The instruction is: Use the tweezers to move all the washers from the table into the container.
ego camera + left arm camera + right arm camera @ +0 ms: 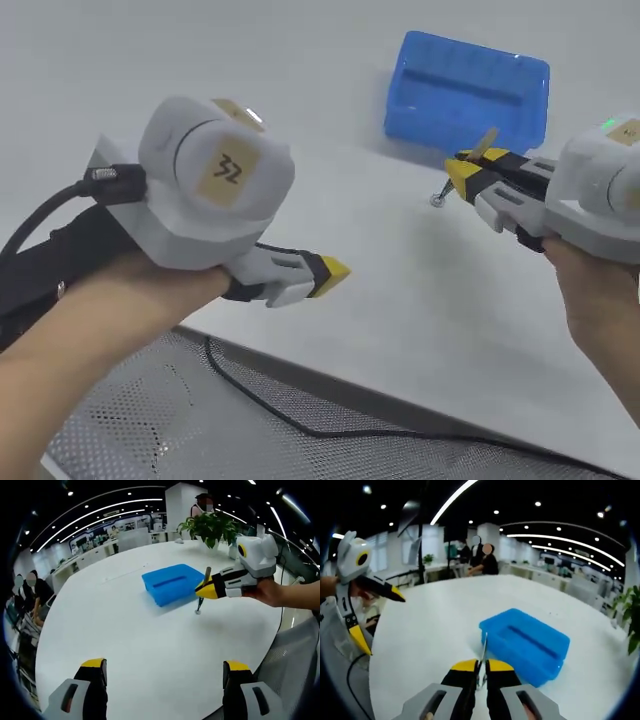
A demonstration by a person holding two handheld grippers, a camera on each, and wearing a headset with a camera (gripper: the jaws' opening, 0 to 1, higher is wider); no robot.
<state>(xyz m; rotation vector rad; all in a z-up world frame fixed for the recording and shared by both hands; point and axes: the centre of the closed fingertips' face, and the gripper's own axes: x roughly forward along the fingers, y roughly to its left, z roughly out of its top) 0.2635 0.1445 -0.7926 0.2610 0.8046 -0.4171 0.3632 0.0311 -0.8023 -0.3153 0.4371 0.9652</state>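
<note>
**Right gripper clamps the tweezers beside the blue container; left gripper open**

The right gripper (462,172) has its yellow-tipped jaws pressed together on a pair of thin metal tweezers (483,652), which jut forward between them. In the head view the tweezers slant down to the white worktop (400,300). At their lower tip sits a small metal washer (438,200). It is too small to tell whether it is pinched or only touched.

Just beyond the tweezers stands the blue rectangular plastic container (467,90), upright on the worktop. Its near wall is close to the right gripper's jaws but apart from them. The inside of the container is too blurred to make out.

The left gripper (164,667) hangs over the near side of the worktop, well apart from the container. Its jaws are spread wide with nothing between them. A hand holds each gripper.
</note>
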